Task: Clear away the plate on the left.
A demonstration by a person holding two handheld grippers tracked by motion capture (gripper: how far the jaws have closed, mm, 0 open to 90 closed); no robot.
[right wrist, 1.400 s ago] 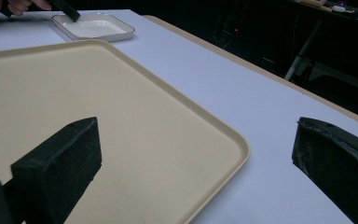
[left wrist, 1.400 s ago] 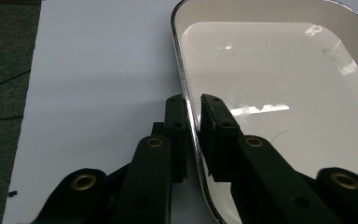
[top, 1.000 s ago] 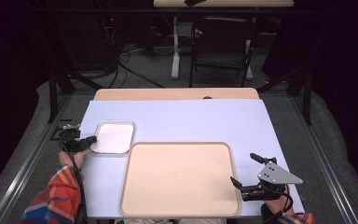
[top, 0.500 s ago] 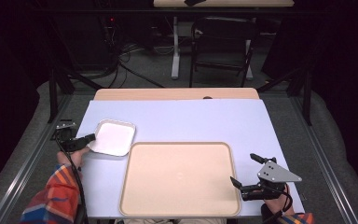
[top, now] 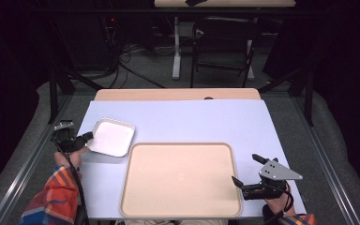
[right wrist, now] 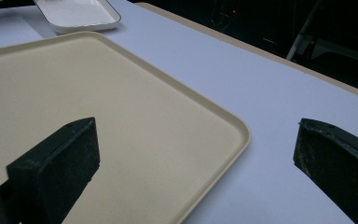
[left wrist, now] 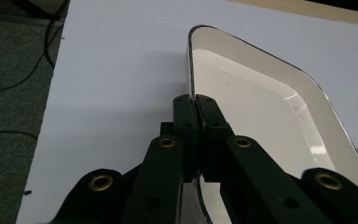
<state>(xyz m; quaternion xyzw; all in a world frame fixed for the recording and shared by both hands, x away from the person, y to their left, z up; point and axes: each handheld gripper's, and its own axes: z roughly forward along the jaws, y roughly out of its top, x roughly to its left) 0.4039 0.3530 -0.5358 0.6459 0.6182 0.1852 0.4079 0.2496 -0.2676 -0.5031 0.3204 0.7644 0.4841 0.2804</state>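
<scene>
- Where the frame's lower edge meets the table, two forearms enter the high view; the right gripper (top: 246,184) rests at lower right, its jaws wide apart and empty, straddling the near right corner of the beige tray (top: 180,180).
- At middle left, the left gripper (top: 90,137) is clamped on the rim of the white dish (top: 111,136); in the left gripper view its pads (left wrist: 196,122) pinch the near edge of the dish.
- From that gripper the dish extends toward the frame's centre, tilted, its near corner lifted, just beside the tray's upper left corner.
- Its long axis runs from lower left to upper right, slightly skewed against the tray's edges.
- The left hand is far nearer to it; the tray lies to the dish's lower right on the pale blue table (top: 192,122).
</scene>
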